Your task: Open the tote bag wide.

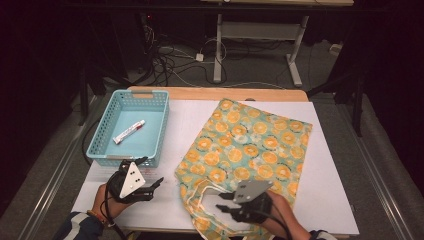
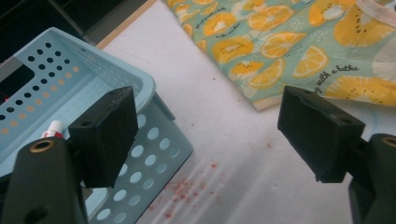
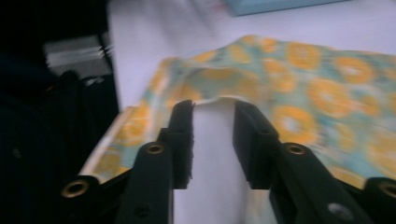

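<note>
One fabric tote bag (image 1: 247, 145) printed with orange slices lies on the table, and it has two pale handles (image 1: 210, 192) at its near end. One light blue perforated basket (image 1: 157, 132) stands beside it, and inside lies one small white tube (image 1: 129, 131) with a red band. One white sheet (image 1: 320, 175) covers the single wooden table (image 1: 220, 93). Two handheld grippers are in view, the left gripper (image 1: 152, 186) and the right gripper (image 1: 222, 202), each with two black jaws and one grey three-cornered plate on top.
</note>
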Action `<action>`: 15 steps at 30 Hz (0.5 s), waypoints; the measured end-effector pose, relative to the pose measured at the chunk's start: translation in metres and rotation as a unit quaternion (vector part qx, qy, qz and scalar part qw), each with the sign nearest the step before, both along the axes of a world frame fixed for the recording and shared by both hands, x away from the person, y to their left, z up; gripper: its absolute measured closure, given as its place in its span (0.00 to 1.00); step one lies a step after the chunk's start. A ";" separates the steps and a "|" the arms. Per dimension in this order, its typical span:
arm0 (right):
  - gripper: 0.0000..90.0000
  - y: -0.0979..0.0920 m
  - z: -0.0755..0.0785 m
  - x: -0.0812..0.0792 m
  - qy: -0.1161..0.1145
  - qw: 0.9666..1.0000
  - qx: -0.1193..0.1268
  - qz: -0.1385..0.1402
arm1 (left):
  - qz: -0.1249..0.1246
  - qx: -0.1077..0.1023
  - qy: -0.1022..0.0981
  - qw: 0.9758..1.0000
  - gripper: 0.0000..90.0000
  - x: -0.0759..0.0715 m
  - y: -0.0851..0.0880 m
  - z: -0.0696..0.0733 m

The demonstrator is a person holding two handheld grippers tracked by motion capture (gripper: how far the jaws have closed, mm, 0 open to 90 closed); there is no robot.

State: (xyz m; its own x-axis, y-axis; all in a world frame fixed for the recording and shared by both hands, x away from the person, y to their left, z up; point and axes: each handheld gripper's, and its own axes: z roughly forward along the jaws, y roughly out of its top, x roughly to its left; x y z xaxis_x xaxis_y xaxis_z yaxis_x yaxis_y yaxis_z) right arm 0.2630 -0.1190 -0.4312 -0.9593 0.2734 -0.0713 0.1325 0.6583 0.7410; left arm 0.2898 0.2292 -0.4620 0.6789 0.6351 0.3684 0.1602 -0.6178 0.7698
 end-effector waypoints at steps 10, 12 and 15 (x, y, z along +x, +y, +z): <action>0.52 0.040 -0.033 -0.007 0.045 0.996 -0.076 0.029 | 0.000 0.010 0.006 1.000 0.22 0.002 -0.002 -0.002; 0.51 0.045 -0.038 -0.009 0.050 0.994 -0.087 0.034 | -0.001 0.013 0.007 1.000 0.22 0.002 -0.002 -0.002; 0.64 0.051 -0.045 -0.011 0.029 0.994 -0.104 0.030 | -0.001 0.015 0.007 1.000 0.22 0.002 -0.002 -0.003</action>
State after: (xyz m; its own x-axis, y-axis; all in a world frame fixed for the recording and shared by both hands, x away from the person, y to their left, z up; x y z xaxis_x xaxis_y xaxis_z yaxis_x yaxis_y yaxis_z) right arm 0.2522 -0.0676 -0.4757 -0.9774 0.2012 -0.0642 0.1276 0.8048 0.5796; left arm 0.2914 0.2271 -0.4646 0.6860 0.6225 0.3768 0.1698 -0.6405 0.7490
